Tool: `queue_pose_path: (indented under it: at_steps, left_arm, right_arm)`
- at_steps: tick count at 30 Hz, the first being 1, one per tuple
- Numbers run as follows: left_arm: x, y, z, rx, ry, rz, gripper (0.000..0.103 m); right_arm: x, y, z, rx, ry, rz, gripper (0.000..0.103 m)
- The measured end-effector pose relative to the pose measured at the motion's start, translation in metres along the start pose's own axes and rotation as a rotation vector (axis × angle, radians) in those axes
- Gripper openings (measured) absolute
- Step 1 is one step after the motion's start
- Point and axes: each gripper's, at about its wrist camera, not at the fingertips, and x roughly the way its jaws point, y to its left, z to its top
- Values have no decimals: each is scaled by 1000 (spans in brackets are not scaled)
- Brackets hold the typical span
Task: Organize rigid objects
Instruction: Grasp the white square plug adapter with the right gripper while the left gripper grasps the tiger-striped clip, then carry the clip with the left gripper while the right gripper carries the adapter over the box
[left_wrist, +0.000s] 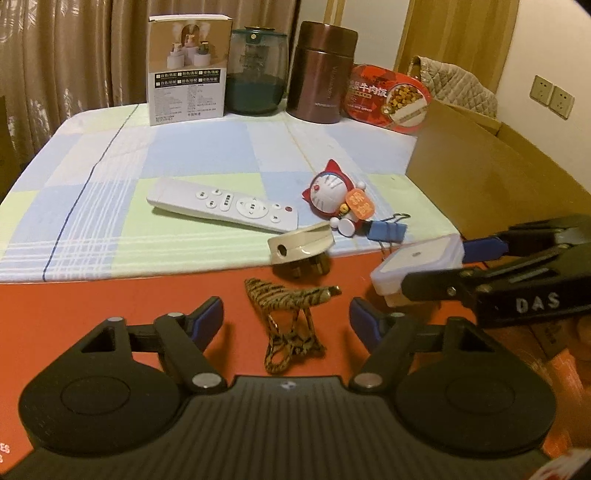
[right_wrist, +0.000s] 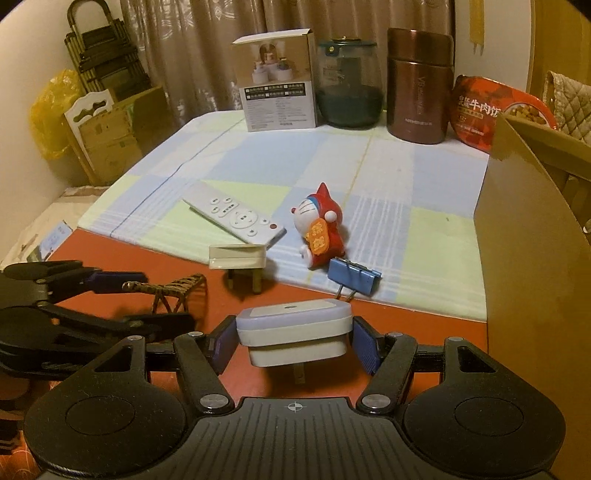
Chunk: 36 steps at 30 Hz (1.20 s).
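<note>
Right gripper (right_wrist: 293, 341) clamped on white plug-in night light (right_wrist: 293, 332) (lifted off red table (right_wrist: 110, 254)). Left gripper (left_wrist: 286, 317) jaws apart, straddling tiger-print hair clip (left_wrist: 291, 306), not pressing it.

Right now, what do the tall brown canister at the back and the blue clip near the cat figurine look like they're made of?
The brown canister looks like metal with a glossy coppery coat: long highlights run down its side. The blue binder clip looks like painted sheet metal with bare wire handles, thin and folded. Neither is certain from looks alone.
</note>
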Motion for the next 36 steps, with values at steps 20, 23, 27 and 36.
queue_pose_path:
  at_steps: [20,23,27,36]
  left_arm:
    - [9,7,-1,16,11,84,30]
    - [8,8,-1,5,-5,86,30]
    - [6,10,0,-6,-12,87,24]
    - [4,9,1,0,5,83,22]
  right_arm:
    - [6,3,-2,-5,7,-7,62]
    - [7,4,-2,-6,8,-3,62]
    - [7,4,-3,-7,9,-5,62]
    - [6,4,-3,-3,0,-5,62]
